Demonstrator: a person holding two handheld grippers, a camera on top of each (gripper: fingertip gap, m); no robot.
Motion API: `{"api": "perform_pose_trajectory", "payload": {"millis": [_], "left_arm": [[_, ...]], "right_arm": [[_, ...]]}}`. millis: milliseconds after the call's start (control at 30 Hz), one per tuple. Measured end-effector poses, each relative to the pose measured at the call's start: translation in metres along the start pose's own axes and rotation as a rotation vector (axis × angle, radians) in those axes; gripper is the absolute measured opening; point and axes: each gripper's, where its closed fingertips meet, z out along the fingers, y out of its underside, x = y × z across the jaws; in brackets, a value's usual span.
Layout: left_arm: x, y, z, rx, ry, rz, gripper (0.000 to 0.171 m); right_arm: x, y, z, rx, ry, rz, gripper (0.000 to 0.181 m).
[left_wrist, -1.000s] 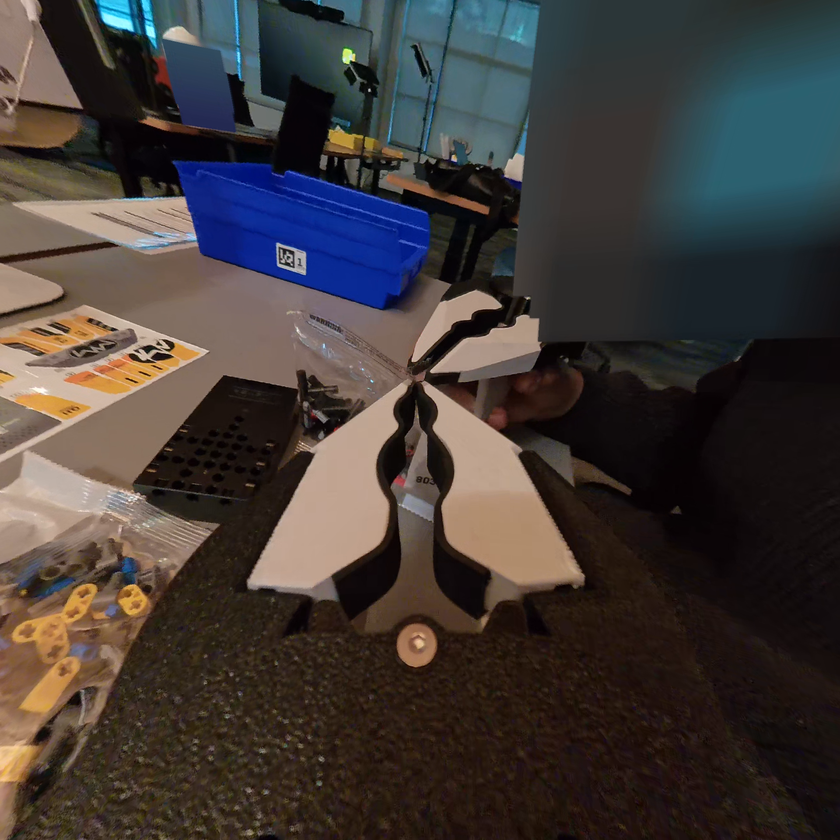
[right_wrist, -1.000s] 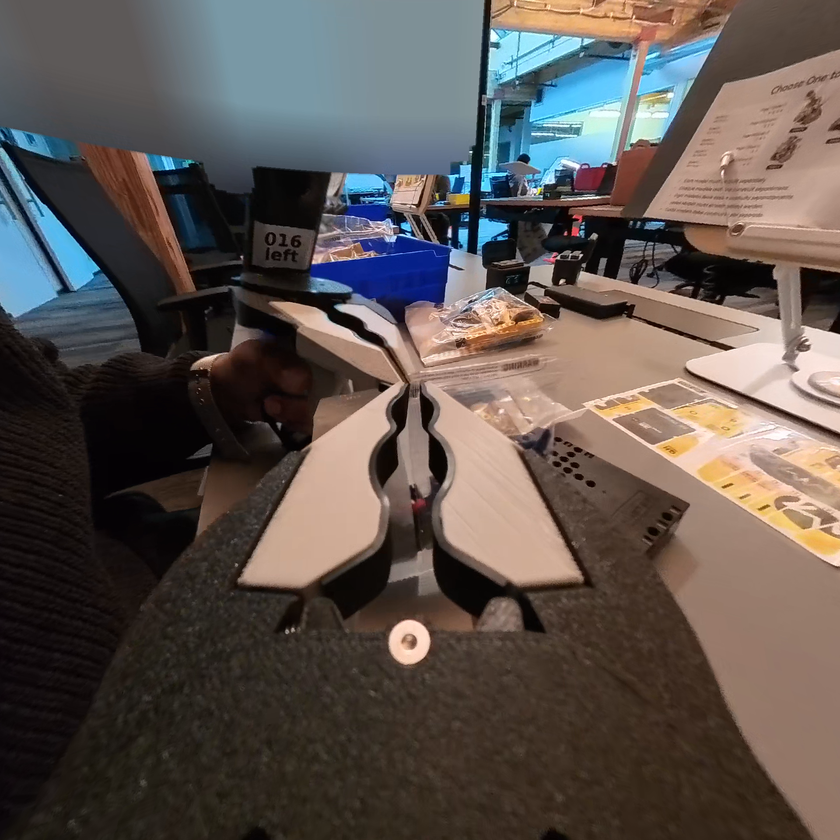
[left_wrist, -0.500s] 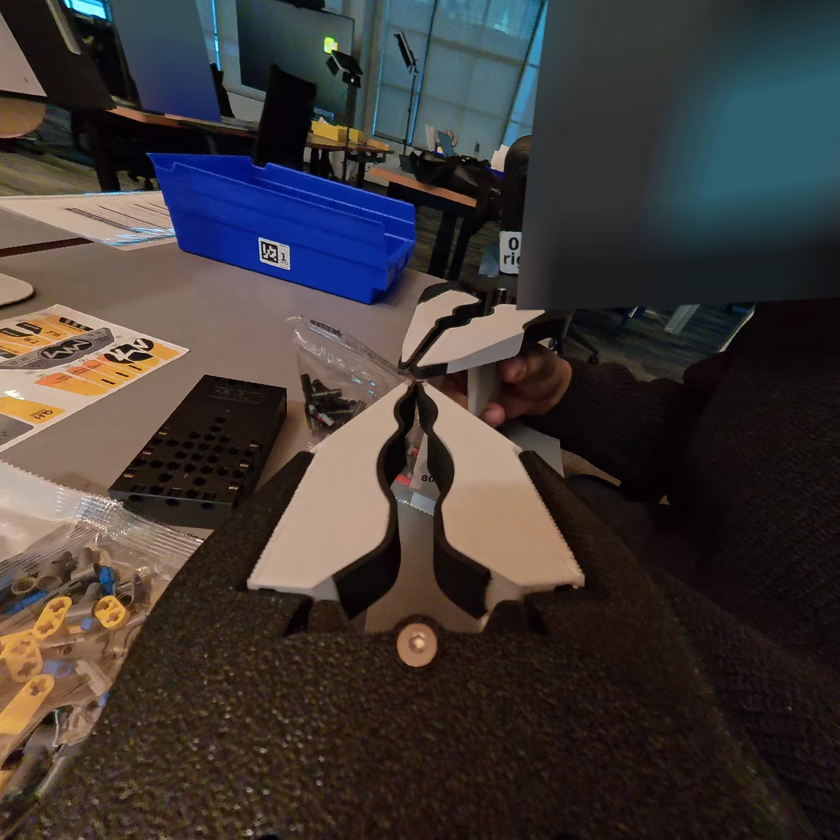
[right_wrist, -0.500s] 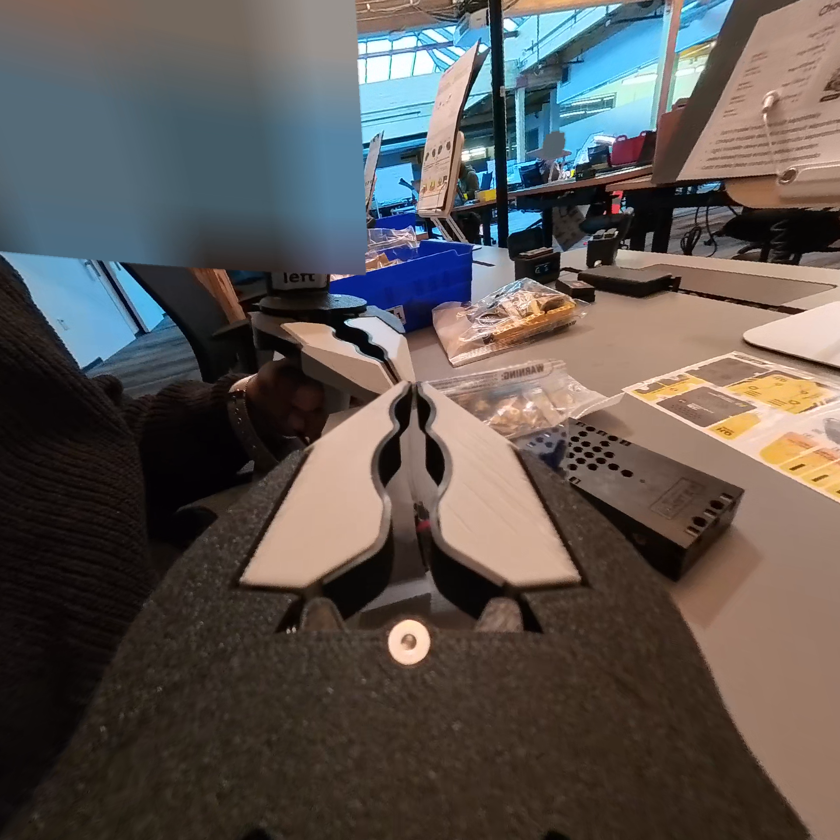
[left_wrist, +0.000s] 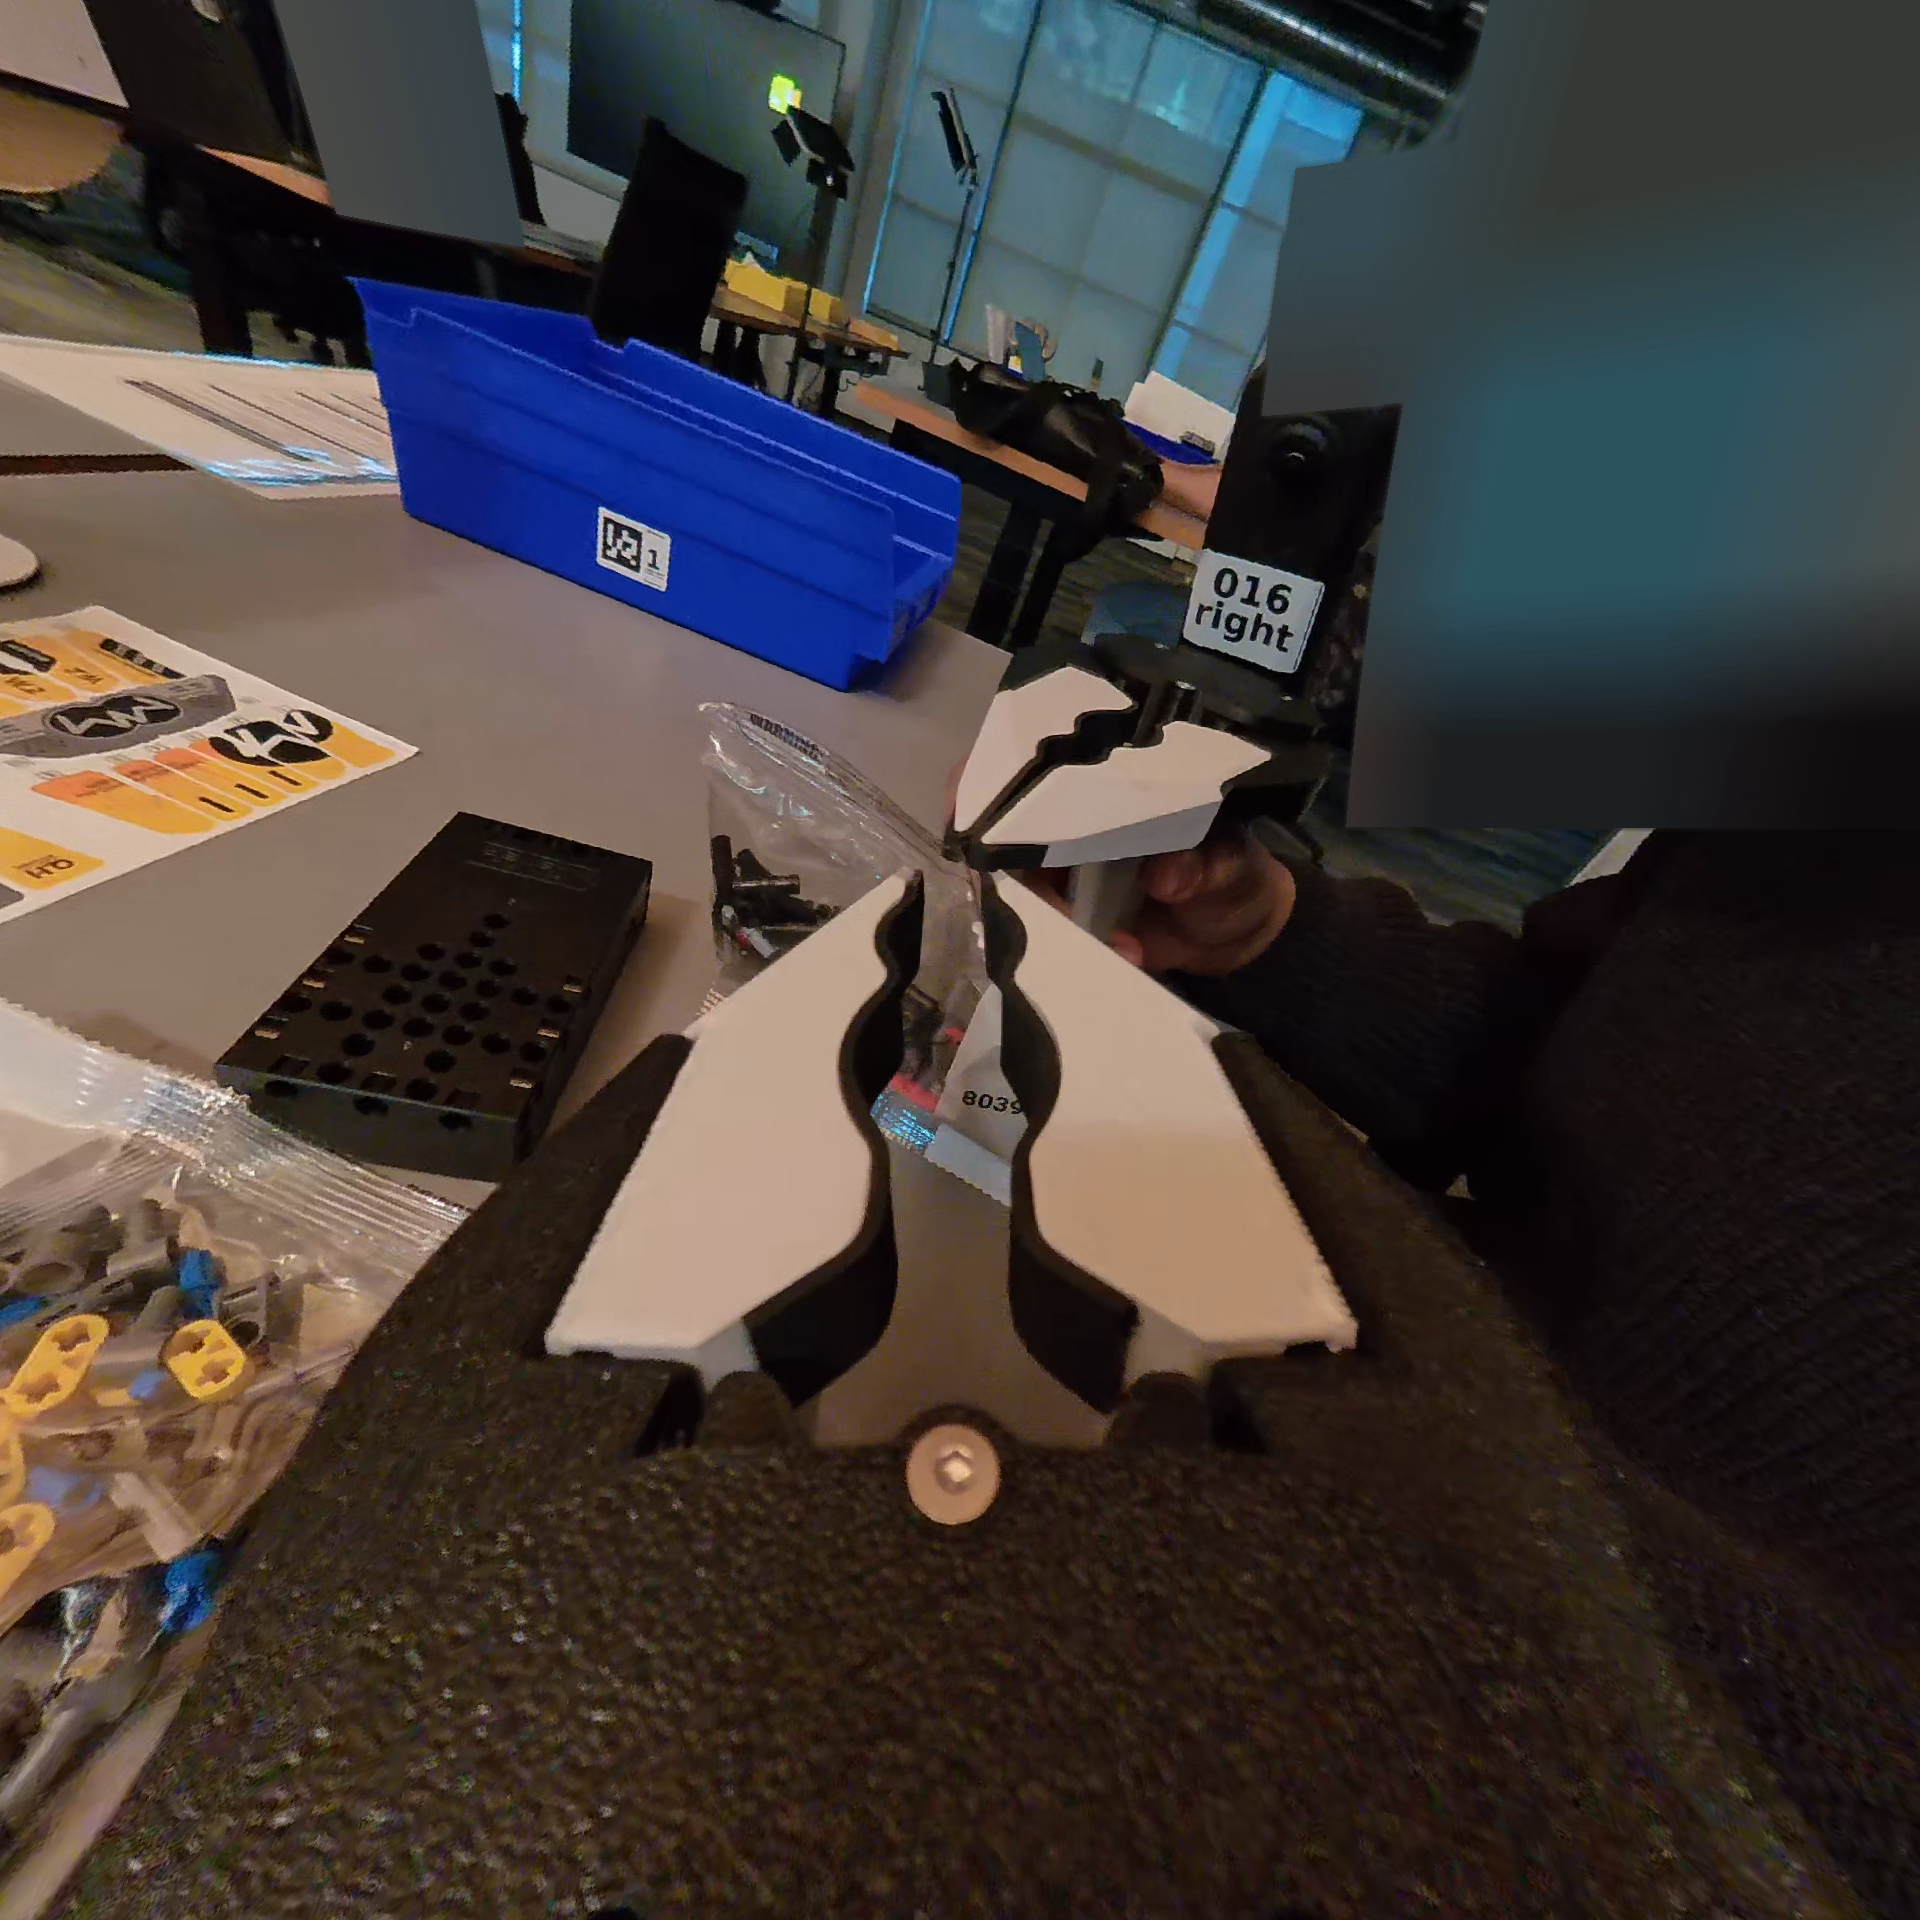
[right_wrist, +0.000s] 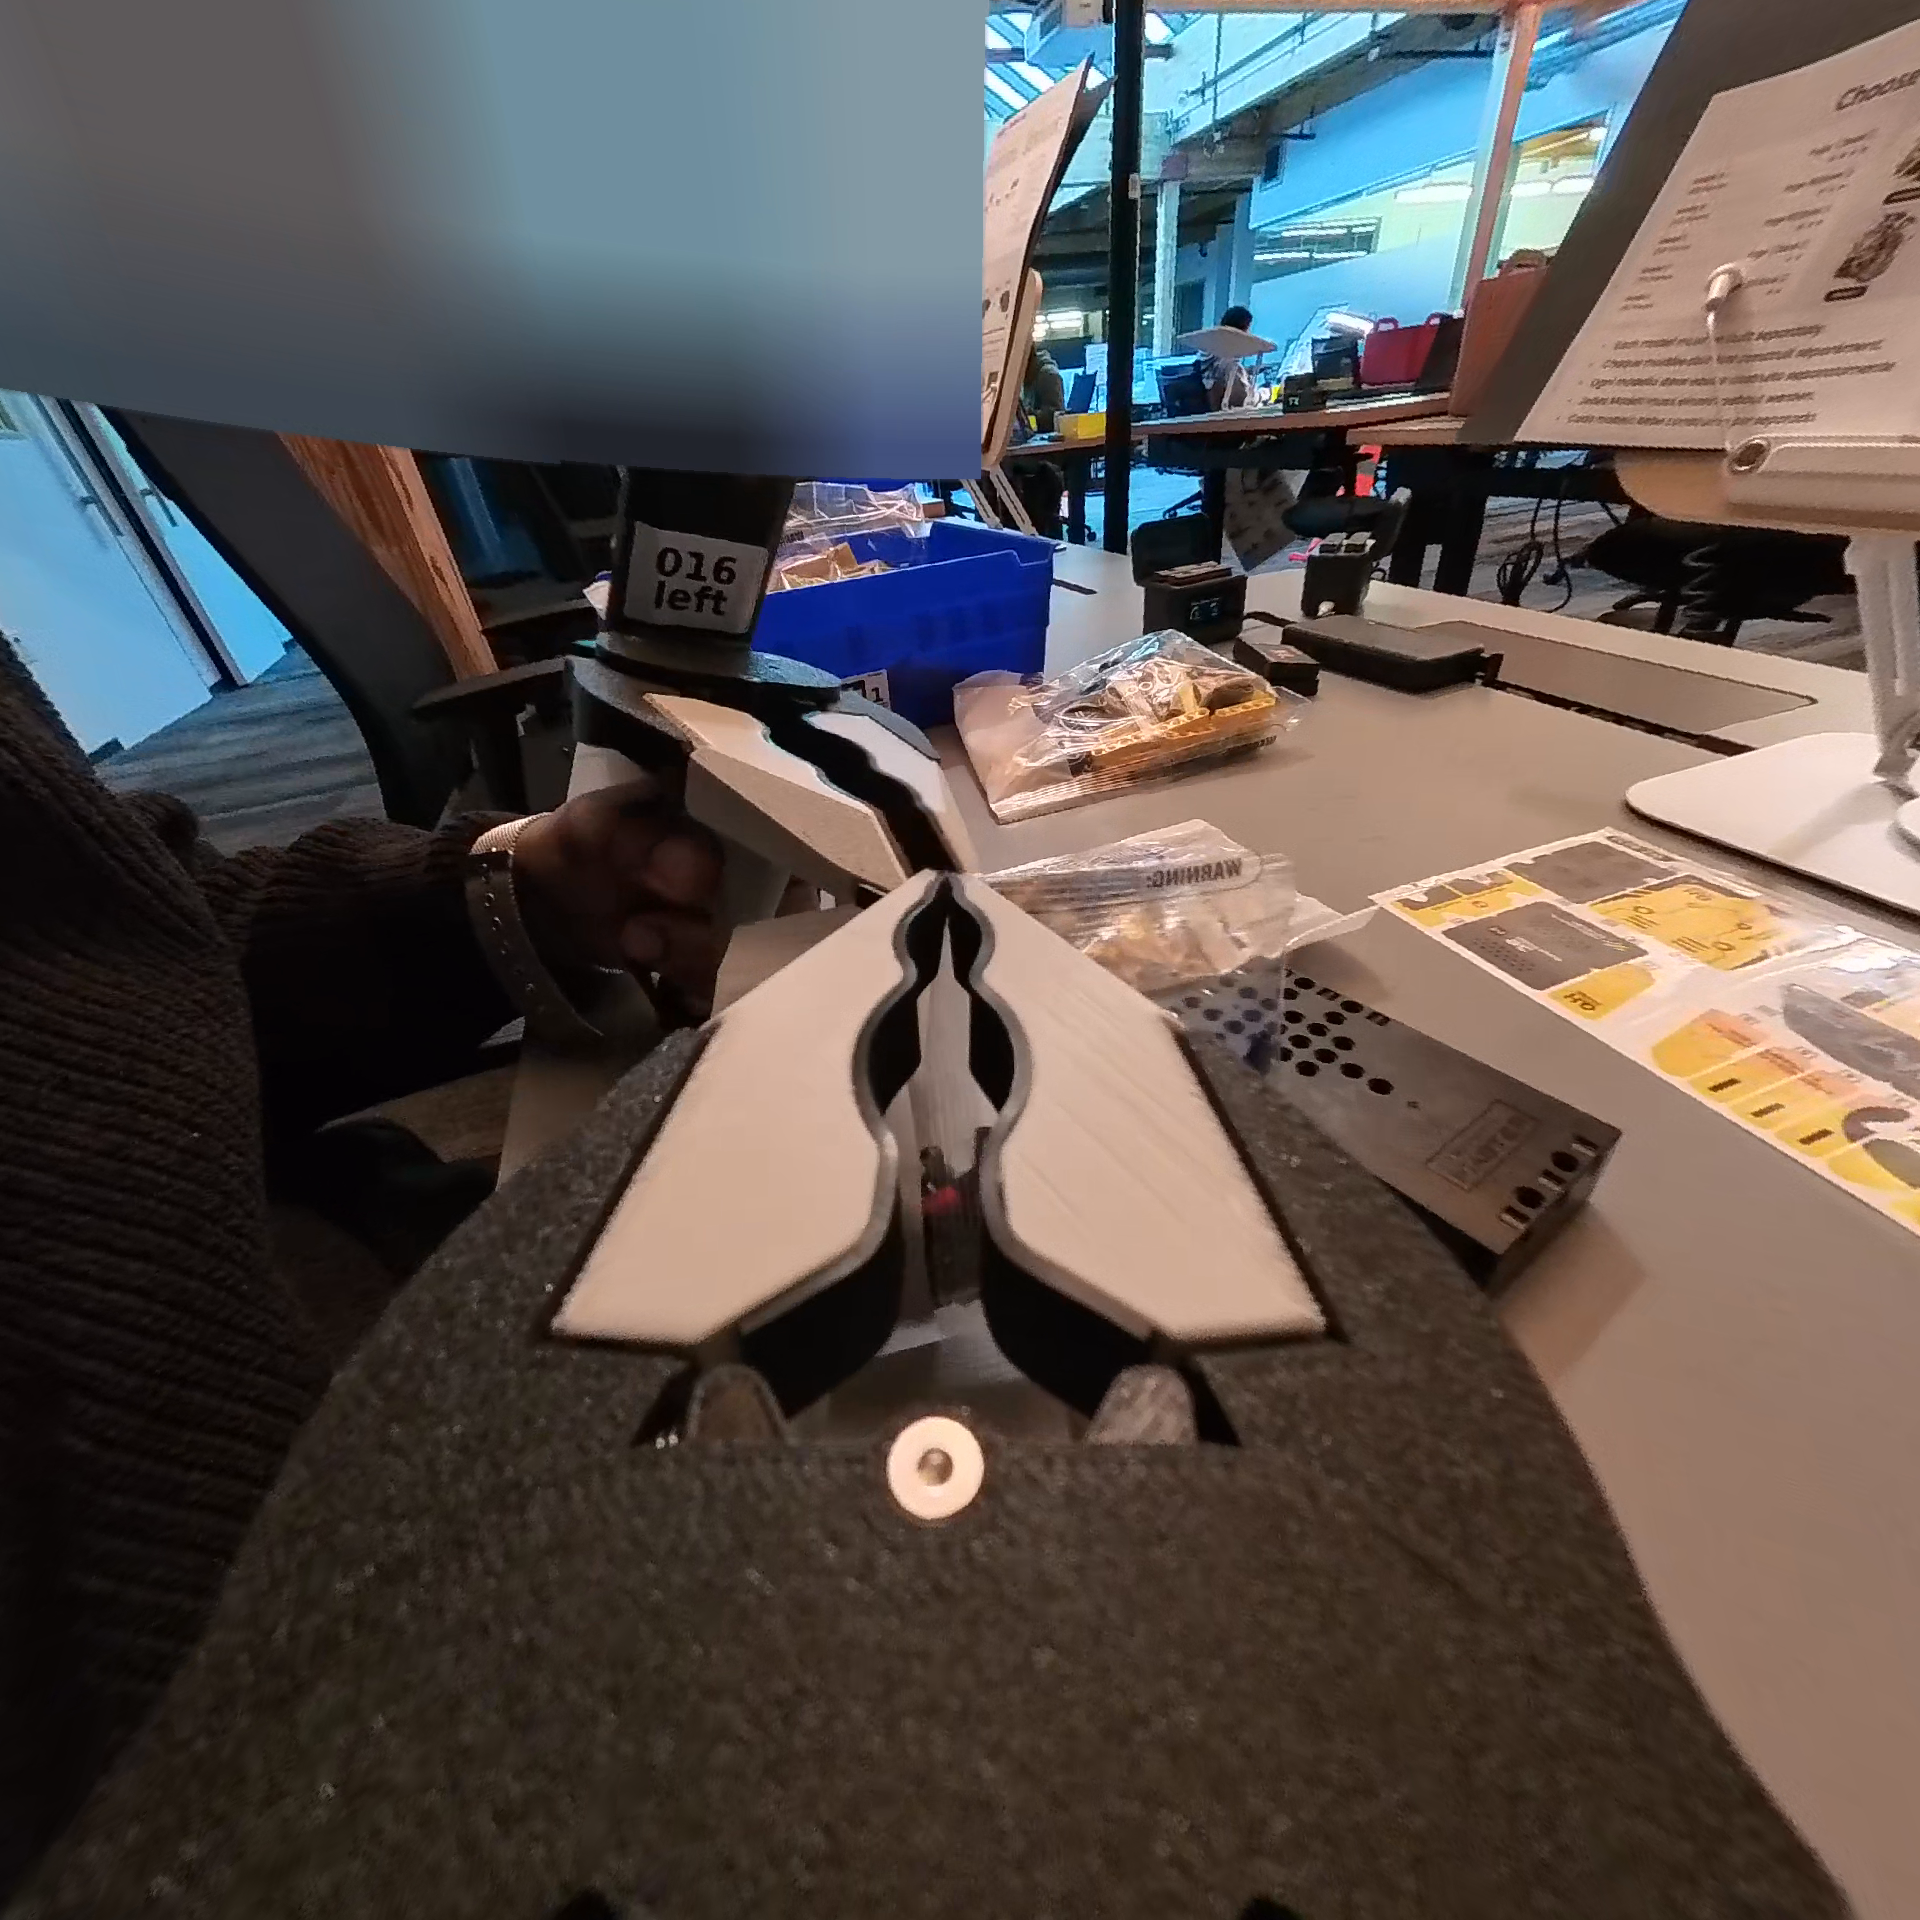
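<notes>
Pinching crinkly clear bag (left_wrist: 821, 831): both tongs

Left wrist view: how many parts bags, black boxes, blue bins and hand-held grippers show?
Parts bags: 2, small bag held by both, bag of yellow and blue parts
Black perforated box: 1
Blue bin: 1
Hand-held grippers: 2, left hand-held gripper, right hand-held gripper
Total: 6

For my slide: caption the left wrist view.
Left tongs and right tongs pinch one clear bag of black pins beside a black perforated block.
</notes>
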Motion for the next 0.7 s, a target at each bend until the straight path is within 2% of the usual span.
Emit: {"api": "perform_pose_trajectory", "payload": {"millis": [100,167,300,500,700], "left_arm": [[0.001,0.0,-0.001,0.002,0.024,-0.025,0.01],[0.004,0.001,0.0,-0.004,0.049,-0.034,0.003],[0.007,-0.001,0.0,0.011,0.047,0.002,0.0],[0.02,-0.019,0.002,0.137,0.057,0.062,0.0],[0.039,-0.038,-0.003,0.308,0.262,-0.178,0.0]], "right_arm": [[-0.002,0.0,0.0,0.0,-0.006,-0.01,0.0],[-0.002,0.002,0.001,-0.009,-0.006,-0.011,0.0],[-0.003,-0.001,-0.001,0.006,-0.045,0.047,0.0],[-0.008,-0.022,-0.008,0.134,-0.216,0.346,0.0],[-0.018,-0.044,-0.014,0.308,-0.446,0.66,0.0]]}}
